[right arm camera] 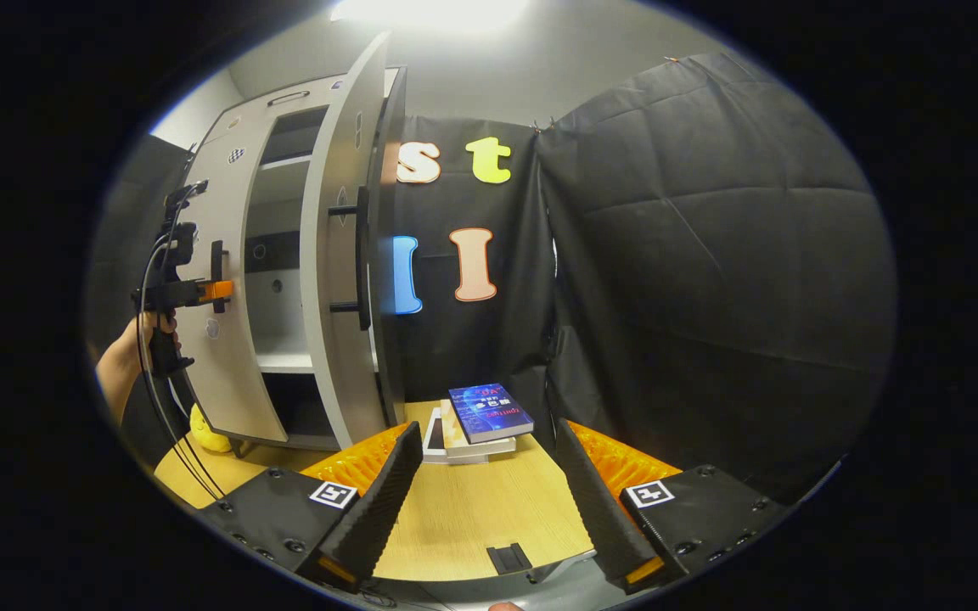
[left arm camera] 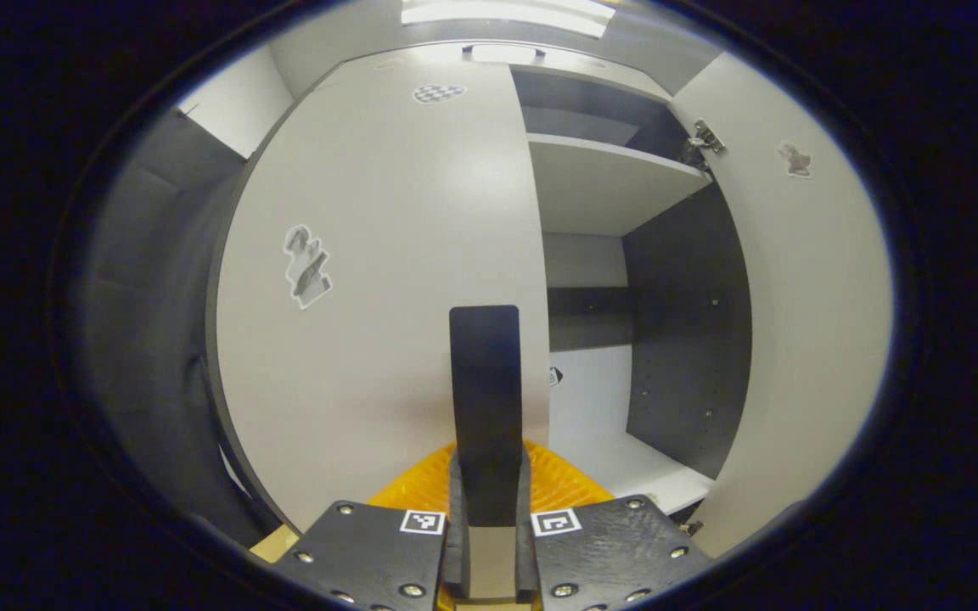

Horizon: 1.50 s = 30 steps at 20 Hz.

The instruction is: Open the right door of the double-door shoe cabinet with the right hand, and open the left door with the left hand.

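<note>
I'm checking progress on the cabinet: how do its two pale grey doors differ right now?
The right pale grey door is swung wide open, baring the shelves; the left pale grey door looks shut or nearly so. The shut left gripper sits at the left door's inner edge, while the open right gripper hangs away from the right door, over the wooden table. Both doors are flat, pale and stickered.

left door [left arm camera: 387,255] handle: hidden behind claw [left arm camera: 486,424] | stickers: blurred

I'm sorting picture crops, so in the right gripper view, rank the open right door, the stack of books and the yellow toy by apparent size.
1. open right door
2. stack of books
3. yellow toy, partly hidden behind the closed left door, so its real size is unsure
</note>
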Each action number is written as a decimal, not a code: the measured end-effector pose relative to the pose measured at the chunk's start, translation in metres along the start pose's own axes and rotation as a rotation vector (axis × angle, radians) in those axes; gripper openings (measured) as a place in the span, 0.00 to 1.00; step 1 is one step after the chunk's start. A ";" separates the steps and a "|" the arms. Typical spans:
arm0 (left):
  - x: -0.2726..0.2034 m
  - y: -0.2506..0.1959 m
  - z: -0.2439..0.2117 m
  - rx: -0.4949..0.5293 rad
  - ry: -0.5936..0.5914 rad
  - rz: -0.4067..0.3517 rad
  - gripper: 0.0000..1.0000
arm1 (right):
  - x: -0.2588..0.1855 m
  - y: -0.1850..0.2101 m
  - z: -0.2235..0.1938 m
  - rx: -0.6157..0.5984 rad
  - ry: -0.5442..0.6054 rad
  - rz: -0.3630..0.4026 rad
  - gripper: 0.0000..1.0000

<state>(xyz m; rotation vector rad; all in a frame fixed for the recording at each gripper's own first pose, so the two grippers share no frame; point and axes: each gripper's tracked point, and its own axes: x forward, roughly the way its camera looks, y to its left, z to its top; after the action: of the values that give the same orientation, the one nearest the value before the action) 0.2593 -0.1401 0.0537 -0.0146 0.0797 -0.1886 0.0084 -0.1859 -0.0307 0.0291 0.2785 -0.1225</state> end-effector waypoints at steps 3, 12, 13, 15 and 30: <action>-0.006 0.002 -0.003 -0.015 0.015 0.009 0.17 | 0.001 -0.003 0.000 0.020 -0.003 0.022 0.96; -0.036 0.021 -0.004 -0.023 0.016 0.018 0.13 | 0.004 0.006 0.003 0.041 -0.015 0.105 0.99; -0.039 0.023 -0.004 -0.024 0.016 0.012 0.13 | 0.002 0.008 0.005 0.043 -0.018 0.106 0.98; -0.047 0.027 -0.005 -0.036 0.018 -0.001 0.12 | -0.004 0.016 0.007 0.044 -0.027 0.105 0.97; -0.097 0.092 -0.011 0.009 0.023 -0.037 0.08 | -0.056 0.119 0.027 0.009 -0.085 0.119 0.97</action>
<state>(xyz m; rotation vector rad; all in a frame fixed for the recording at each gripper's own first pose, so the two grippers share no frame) 0.1803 -0.0317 0.0484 -0.0051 0.1012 -0.2258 -0.0226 -0.0626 0.0117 0.0487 0.1905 -0.0068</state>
